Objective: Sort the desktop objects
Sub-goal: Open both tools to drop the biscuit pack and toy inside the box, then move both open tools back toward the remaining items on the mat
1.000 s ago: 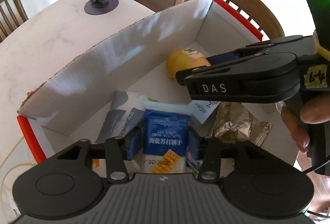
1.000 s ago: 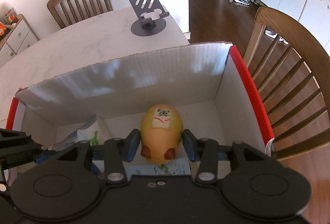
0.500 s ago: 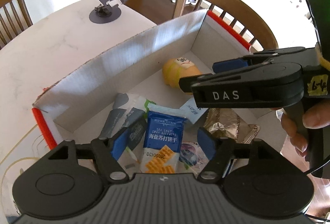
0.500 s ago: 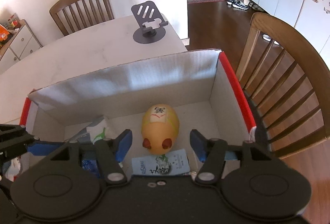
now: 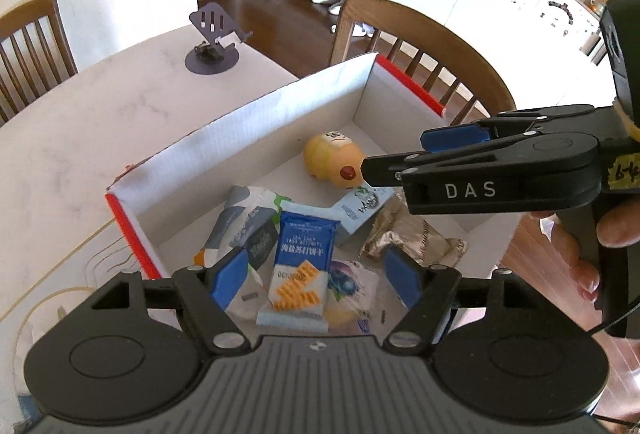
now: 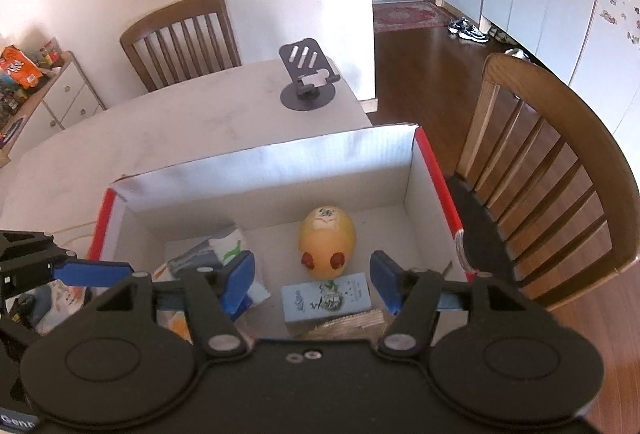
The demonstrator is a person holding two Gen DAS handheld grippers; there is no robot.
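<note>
An open white cardboard box [image 5: 248, 138] with red edges holds the sorted things. My left gripper [image 5: 316, 274] hangs open above a blue biscuit packet [image 5: 304, 250] lying in the box, pads clear of it. My right gripper [image 6: 312, 276] hovers over a yellow egg-shaped toy [image 6: 326, 246] on the box floor. Its jaws are opening and do not touch the toy. In the left wrist view the right gripper [image 5: 396, 154] reaches in from the right, past the toy [image 5: 330, 164]. A blue finger of the left gripper [image 6: 92, 270] shows at the right wrist view's left edge.
Also in the box are a light blue carton [image 6: 326, 298], a gold wrapper [image 5: 408, 238] and grey-white packets [image 5: 244, 218]. A dark phone stand [image 6: 308, 82] stands on the marble table [image 6: 180, 130] behind the box. A wooden chair [image 6: 560, 170] is right of it. A hand [image 5: 616, 226] holds the right gripper.
Both grippers went from shut on their things to open and rose away from the box. The biscuit packet and the yellow toy now lie free on the box floor.
</note>
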